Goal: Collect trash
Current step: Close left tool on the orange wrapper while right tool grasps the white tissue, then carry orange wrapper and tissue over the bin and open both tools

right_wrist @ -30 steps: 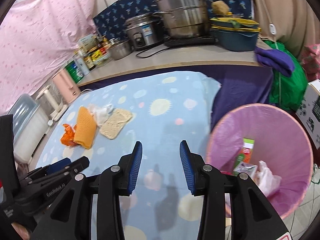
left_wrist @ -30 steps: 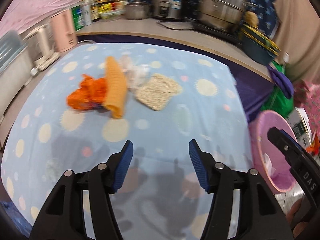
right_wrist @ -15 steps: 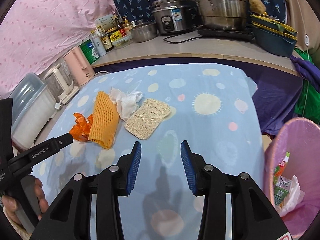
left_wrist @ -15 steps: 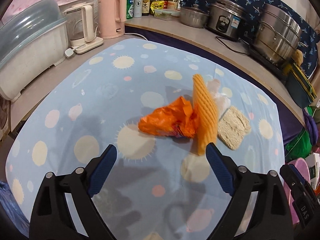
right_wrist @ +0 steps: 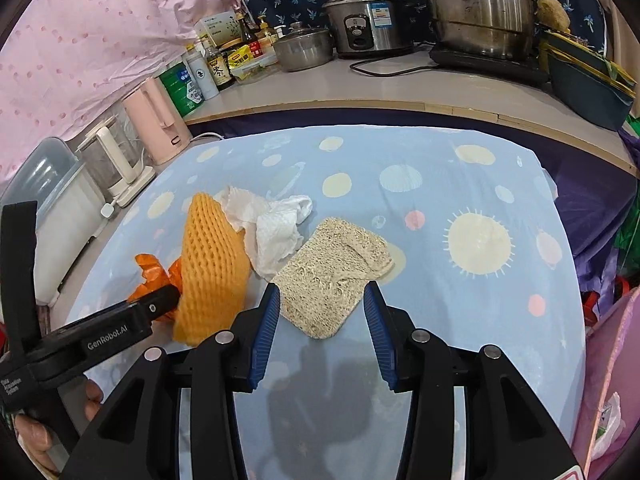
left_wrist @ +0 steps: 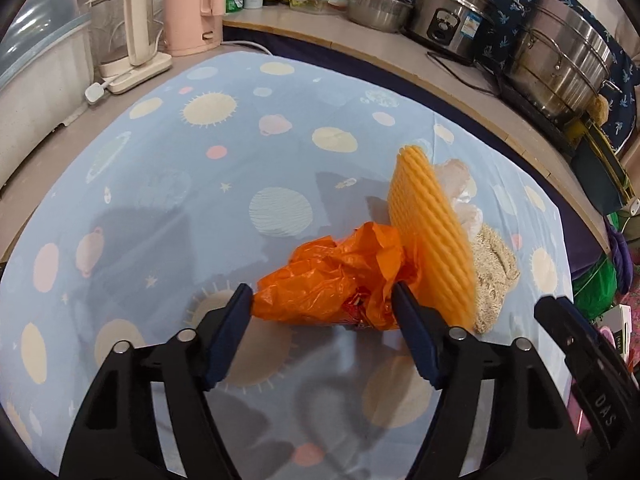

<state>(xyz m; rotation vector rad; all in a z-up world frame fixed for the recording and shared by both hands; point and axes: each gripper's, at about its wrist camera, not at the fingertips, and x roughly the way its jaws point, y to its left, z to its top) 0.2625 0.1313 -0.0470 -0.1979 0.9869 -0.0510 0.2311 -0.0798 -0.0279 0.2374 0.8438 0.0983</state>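
Left gripper (left_wrist: 323,308) was spread wide, fingers straddling the crumpled orange plastic bag (left_wrist: 340,280) on the blue tablecloth (left_wrist: 200,184), left tip touching it, nothing clamped. Right gripper (right_wrist: 320,312) was parted too, holding nothing, tips either side of the near edge of the beige scrub pad (right_wrist: 332,276). Both angled down toward the table. Orange foam net (right_wrist: 212,260) lay between bag and white tissue (right_wrist: 272,228), long axis pointing away from the cameras.
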